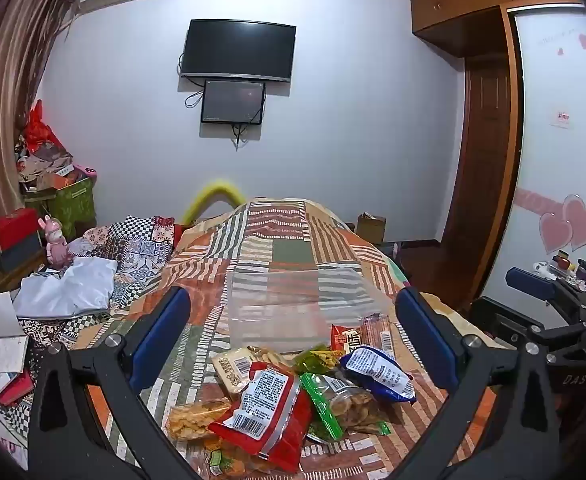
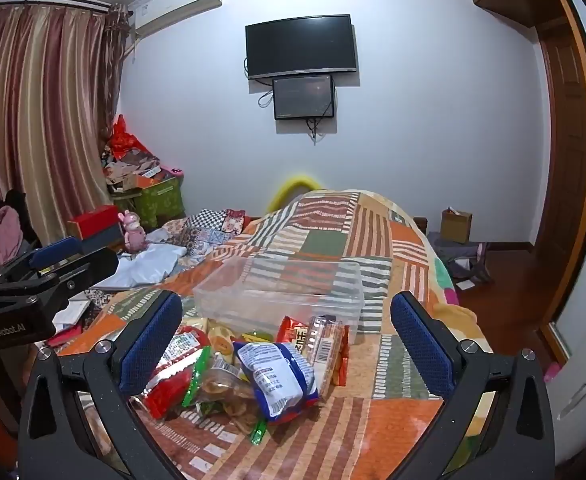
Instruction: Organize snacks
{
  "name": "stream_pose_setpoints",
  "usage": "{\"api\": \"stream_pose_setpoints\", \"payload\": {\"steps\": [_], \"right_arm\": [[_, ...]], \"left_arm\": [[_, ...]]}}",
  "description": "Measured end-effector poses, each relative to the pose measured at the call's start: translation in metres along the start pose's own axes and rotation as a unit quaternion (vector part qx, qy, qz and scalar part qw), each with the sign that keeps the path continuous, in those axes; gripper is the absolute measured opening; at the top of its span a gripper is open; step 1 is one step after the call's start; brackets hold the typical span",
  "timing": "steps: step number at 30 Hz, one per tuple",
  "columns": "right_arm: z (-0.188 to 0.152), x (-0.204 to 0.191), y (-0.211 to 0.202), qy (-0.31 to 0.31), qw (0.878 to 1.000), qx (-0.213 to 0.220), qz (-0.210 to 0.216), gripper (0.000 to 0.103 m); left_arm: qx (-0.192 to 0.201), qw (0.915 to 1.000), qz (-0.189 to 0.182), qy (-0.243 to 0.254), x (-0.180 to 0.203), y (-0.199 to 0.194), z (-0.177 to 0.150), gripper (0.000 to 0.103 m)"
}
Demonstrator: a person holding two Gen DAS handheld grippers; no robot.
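A pile of snack packets lies on the patchwork quilt (image 1: pixel 285 248). It includes a red packet (image 1: pixel 265 408), a blue-and-white packet (image 1: pixel 381 372) and a green-edged bag of chips (image 1: pixel 345 404). A clear plastic box (image 1: pixel 285 304) stands empty just behind the pile. My left gripper (image 1: pixel 293 344) is open and empty, hovering over the pile. In the right wrist view the blue-and-white packet (image 2: pixel 277 380), red packet (image 2: pixel 173 380) and clear box (image 2: pixel 281 292) lie between the fingers of my right gripper (image 2: pixel 289 344), which is open and empty. The right gripper also shows at the right edge of the left wrist view (image 1: pixel 533 284).
A white cloth (image 1: pixel 69 288) and a pink rabbit figure (image 1: pixel 55 240) lie left on the bed. Boxes (image 1: pixel 65 196) are stacked by the curtain. A wooden wardrobe (image 1: pixel 485 152) and door stand at right. The left gripper shows at the left edge (image 2: pixel 53 256).
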State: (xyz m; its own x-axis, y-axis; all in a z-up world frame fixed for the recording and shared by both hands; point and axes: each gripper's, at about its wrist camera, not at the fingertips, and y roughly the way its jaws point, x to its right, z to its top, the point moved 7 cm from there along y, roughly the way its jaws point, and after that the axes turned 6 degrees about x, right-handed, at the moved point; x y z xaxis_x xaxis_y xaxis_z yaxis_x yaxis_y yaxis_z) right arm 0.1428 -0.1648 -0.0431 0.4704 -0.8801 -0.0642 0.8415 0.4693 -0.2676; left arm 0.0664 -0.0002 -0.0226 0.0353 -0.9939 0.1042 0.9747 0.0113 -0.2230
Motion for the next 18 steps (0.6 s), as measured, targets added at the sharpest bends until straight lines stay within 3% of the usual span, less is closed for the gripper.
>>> {"api": "stream_pose_setpoints", "payload": {"steps": [18], "right_arm": [[0.0029, -0.0036, -0.0043, -0.001, 1.0, 0.006, 0.003, 0.103]], "left_arm": [[0.008, 0.9998, 0.001, 0.019, 0.0045, -0.0042, 0.0001, 0.103]]}}
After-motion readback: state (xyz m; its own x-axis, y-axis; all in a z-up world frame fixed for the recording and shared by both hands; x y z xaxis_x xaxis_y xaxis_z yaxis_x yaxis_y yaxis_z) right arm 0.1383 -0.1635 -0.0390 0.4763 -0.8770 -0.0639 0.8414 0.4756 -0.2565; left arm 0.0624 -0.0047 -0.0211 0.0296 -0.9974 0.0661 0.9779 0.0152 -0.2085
